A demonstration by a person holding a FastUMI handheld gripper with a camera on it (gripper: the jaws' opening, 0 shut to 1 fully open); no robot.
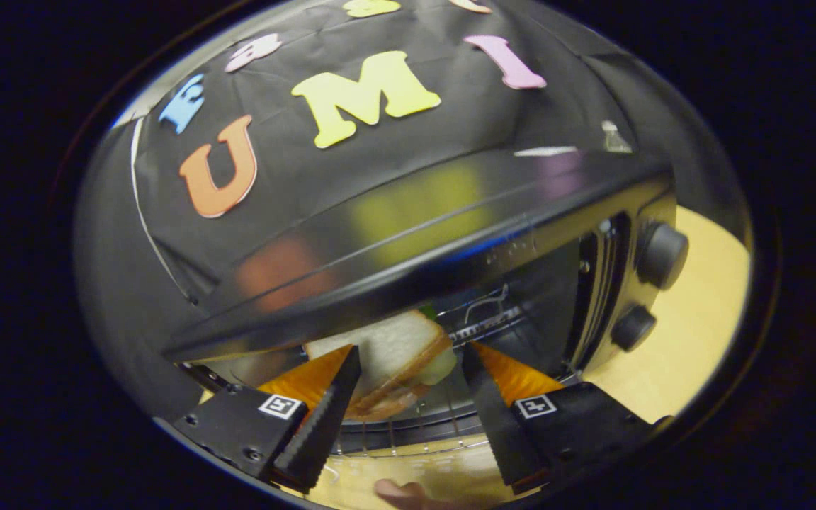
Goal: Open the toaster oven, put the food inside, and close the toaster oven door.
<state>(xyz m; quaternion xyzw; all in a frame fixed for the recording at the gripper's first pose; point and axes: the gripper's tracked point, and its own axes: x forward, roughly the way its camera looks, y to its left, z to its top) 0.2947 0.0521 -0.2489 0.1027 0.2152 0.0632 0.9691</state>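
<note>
Inside toaster oven point(450, 234), on rack point(436, 414) — sandwich point(394, 365); tool point(411, 365) spread open around it.

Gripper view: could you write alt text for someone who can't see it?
A sandwich lies on the wire rack inside an open black toaster oven, just ahead of the open gripper, whose fingers flank it without clearly pressing. Two knobs sit on the oven's front, on a wooden table.
</note>
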